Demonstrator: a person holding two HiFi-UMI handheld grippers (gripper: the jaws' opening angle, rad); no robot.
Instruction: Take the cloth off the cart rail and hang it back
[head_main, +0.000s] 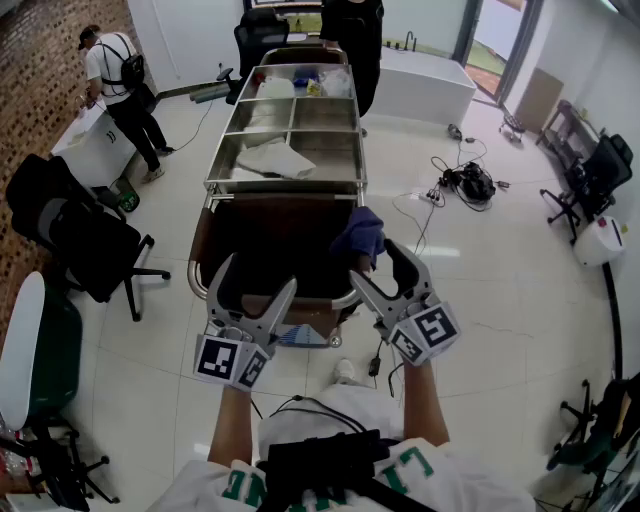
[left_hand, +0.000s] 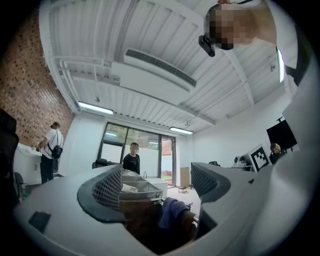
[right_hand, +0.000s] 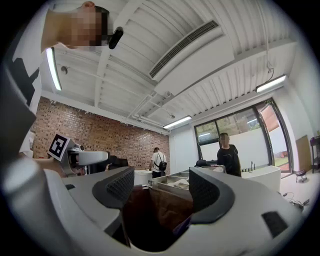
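Gripper at right (head_main: 375, 262) gapes wide, empty, beside cloth (head_main: 360, 232).

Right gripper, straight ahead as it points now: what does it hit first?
Probably the brown bag at the cart end, seen between its open jaws; the blue cloth sits lower. Depth is unclear.

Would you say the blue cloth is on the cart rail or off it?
On it: the blue cloth lies bunched over the right side of the cart rail.
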